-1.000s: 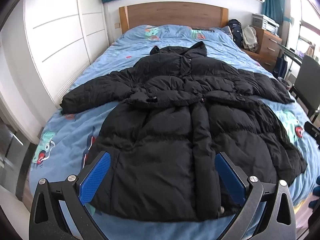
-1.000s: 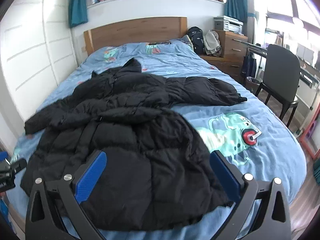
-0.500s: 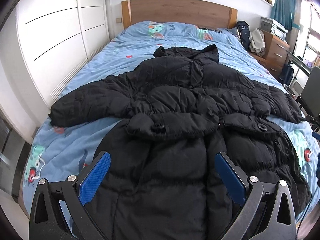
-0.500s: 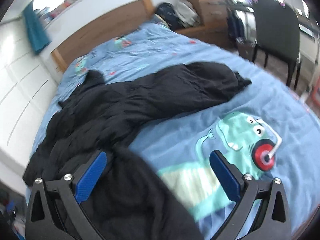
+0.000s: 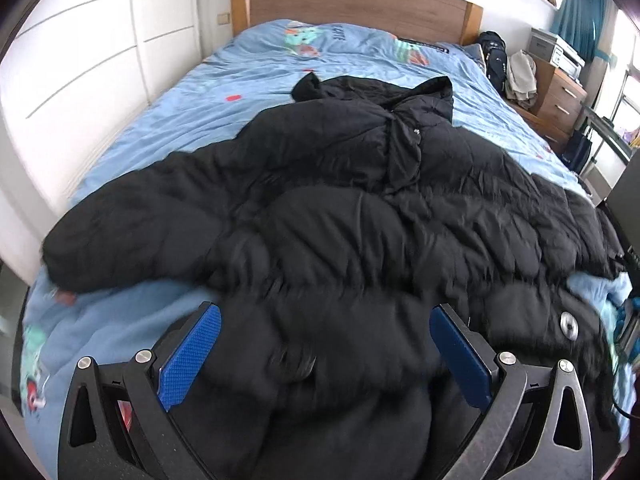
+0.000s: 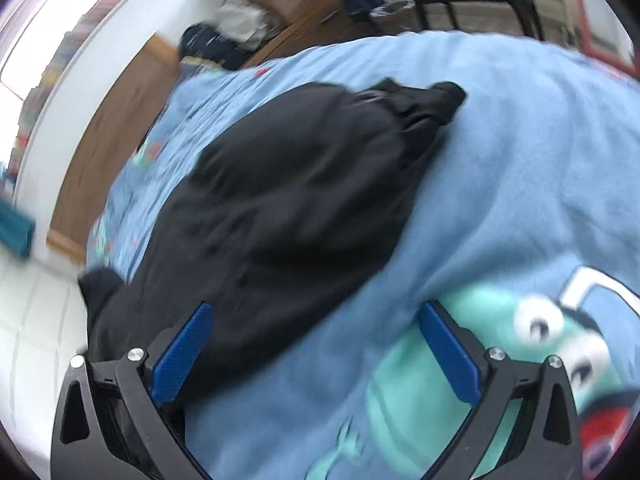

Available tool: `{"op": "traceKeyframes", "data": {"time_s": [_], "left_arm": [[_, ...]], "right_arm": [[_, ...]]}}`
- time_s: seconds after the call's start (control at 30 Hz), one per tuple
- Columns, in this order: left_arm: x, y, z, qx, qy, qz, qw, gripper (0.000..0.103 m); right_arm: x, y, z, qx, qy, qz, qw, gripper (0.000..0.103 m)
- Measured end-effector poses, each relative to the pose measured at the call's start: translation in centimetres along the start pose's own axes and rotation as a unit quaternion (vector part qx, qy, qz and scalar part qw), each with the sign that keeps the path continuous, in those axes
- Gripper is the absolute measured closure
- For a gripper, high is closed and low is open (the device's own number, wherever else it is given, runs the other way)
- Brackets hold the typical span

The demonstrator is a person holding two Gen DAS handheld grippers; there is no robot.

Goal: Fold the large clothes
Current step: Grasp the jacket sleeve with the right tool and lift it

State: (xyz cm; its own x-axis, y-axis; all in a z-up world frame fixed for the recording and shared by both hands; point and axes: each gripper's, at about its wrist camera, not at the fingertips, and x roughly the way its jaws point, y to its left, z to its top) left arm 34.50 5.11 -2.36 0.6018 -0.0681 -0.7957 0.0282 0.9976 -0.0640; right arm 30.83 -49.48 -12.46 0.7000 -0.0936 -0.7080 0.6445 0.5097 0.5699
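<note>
Black puffer coat [image 5: 360,216] lying on the blue bed [image 5: 240,92], as I see it from both wrists. In the left view its long axis runs up the bed: hood [image 5: 384,92] toward the wooden headboard [image 5: 352,0], hem nearest my camera, one sleeve [image 5: 132,224] stretched out to the left side of the bed. My left gripper [image 5: 325,354] stands wide open, its blue pads [image 5: 188,356] straddling the lower coat, and I cannot tell whether they touch the fabric. This view alone shows the hood, the front placket and a silver snap [image 5: 569,325] near the right edge. The right view is tilted and motion-blurred; it shows what the left lacks, namely the other sleeve [image 6: 304,200] reaching across the cover with its cuff [image 6: 432,104] toward the bed's far side, and a green cartoon print [image 6: 520,360] on the bedding. My right gripper [image 6: 316,354] is also spread open, holding nothing, over bare cover just beside that sleeve.
</note>
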Motion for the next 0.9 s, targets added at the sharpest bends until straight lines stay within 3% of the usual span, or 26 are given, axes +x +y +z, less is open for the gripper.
{"op": "traceKeyframes", "data": {"time_s": [0.13, 0.33, 0.4, 0.57, 0.77, 0.9], "left_arm": [[1.0, -0.6, 2.4, -0.006, 0.007, -0.01, 0.9999, 0.001], [1.7, -1.1, 3.1, -0.009, 0.043, 0.003, 0.999, 0.001], [1.9, -1.0, 3.1, -0.018, 0.055, 0.007, 0.9983, 0.001], [1.6, -0.6, 3.3, -0.045, 0.077, 0.016, 0.9959, 0.001], [1.1, -0.2, 3.8, -0.054, 0.087, 0.019, 0.9945, 0.001], [0.9, 0.3, 4.4, -0.063, 0.087, 0.024, 0.9939, 0.001]], "right_arm": [[0.9, -1.4, 1.6, 0.058, -0.024, 0.027, 0.998, 0.0], [2.0, -1.7, 4.1, 0.1, -0.034, 0.045, 0.993, 0.002], [2.2, -1.9, 4.4, 0.115, -0.036, 0.048, 0.992, 0.01], [2.4, -2.7, 4.9, 0.15, -0.032, 0.068, 0.986, 0.053], [1.5, -1.3, 6.0, 0.129, -0.028, 0.069, 0.989, 0.076], [0.2, 0.7, 6.5, 0.1, -0.029, 0.07, 0.992, 0.085]]}}
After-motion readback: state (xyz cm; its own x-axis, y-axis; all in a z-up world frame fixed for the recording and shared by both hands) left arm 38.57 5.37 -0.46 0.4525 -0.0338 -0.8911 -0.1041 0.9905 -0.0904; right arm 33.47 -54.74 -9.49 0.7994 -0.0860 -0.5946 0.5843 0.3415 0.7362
